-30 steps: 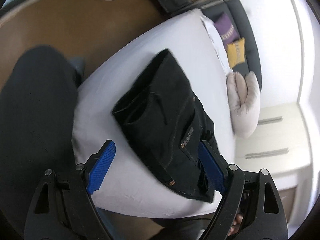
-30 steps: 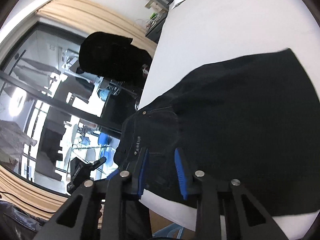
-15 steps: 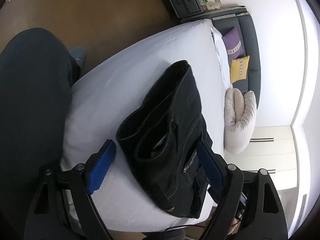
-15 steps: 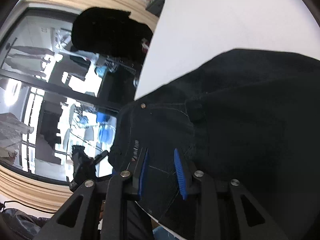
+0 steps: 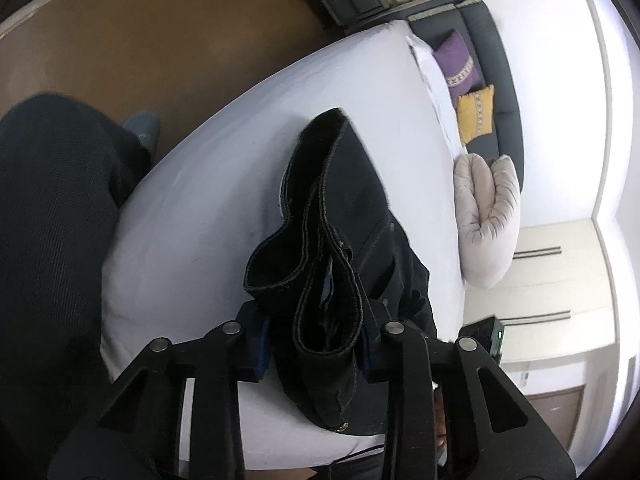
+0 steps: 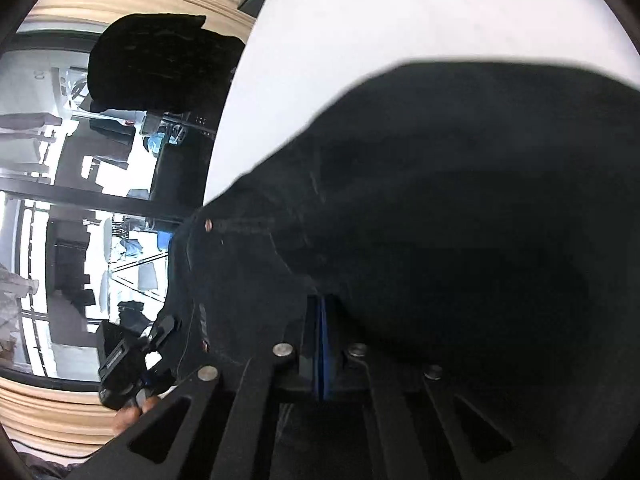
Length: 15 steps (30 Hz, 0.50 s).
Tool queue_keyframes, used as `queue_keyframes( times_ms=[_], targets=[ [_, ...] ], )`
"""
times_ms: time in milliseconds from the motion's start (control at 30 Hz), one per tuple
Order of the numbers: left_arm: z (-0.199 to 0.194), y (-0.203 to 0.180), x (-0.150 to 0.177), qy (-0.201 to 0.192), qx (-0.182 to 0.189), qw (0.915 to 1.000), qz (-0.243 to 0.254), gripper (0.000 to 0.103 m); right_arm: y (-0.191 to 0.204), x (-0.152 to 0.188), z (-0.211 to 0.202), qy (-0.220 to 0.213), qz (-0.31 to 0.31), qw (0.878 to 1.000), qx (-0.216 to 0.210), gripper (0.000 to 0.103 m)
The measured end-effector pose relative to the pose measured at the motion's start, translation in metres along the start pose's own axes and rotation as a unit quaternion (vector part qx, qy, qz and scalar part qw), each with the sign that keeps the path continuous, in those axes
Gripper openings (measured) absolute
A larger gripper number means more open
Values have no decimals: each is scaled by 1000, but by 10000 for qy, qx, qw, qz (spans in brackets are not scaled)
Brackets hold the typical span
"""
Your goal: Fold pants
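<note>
We've got the folded black denim pants (image 5: pixel 344 240) mid-frame on the white bed sheet (image 5: pixel 224 168), near end between our closing left gripper (image 5: pixel 316 344); right gripper (image 6: pixel 322 344) pinched shut, denim above it.

My claw pads (image 5: pixel 256 344) blue, frames black. Pants (image 5: pixel 344 216) black, pale stitching, copper rivet. Bed sheet (image 5: pixel 224 152) white. Cushions: purple (image 5: pixel 456 64), yellow (image 5: pixel 474 114), patterned bands. Floor (image 5: pixel 140 40) brown.
</note>
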<state>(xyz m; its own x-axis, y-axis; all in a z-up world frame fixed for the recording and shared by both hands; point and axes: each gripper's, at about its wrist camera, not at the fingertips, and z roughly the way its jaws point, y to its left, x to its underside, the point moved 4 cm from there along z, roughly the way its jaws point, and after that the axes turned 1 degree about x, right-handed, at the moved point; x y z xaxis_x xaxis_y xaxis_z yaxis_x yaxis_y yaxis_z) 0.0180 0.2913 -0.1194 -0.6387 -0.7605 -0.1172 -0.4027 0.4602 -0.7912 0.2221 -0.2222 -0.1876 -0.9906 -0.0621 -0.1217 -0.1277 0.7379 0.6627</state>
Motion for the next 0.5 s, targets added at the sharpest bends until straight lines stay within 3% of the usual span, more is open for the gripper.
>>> queue_keyframes(
  times_ms=[267,500],
  targets=[
    [-16,-64,4,-164,108,9950,974,18,1,9,19,196,-8,9998,7,0],
    [-6,-128,24,-87,184,9826,1847,18,11,58,1,154,-218,9995,158,0]
  ],
)
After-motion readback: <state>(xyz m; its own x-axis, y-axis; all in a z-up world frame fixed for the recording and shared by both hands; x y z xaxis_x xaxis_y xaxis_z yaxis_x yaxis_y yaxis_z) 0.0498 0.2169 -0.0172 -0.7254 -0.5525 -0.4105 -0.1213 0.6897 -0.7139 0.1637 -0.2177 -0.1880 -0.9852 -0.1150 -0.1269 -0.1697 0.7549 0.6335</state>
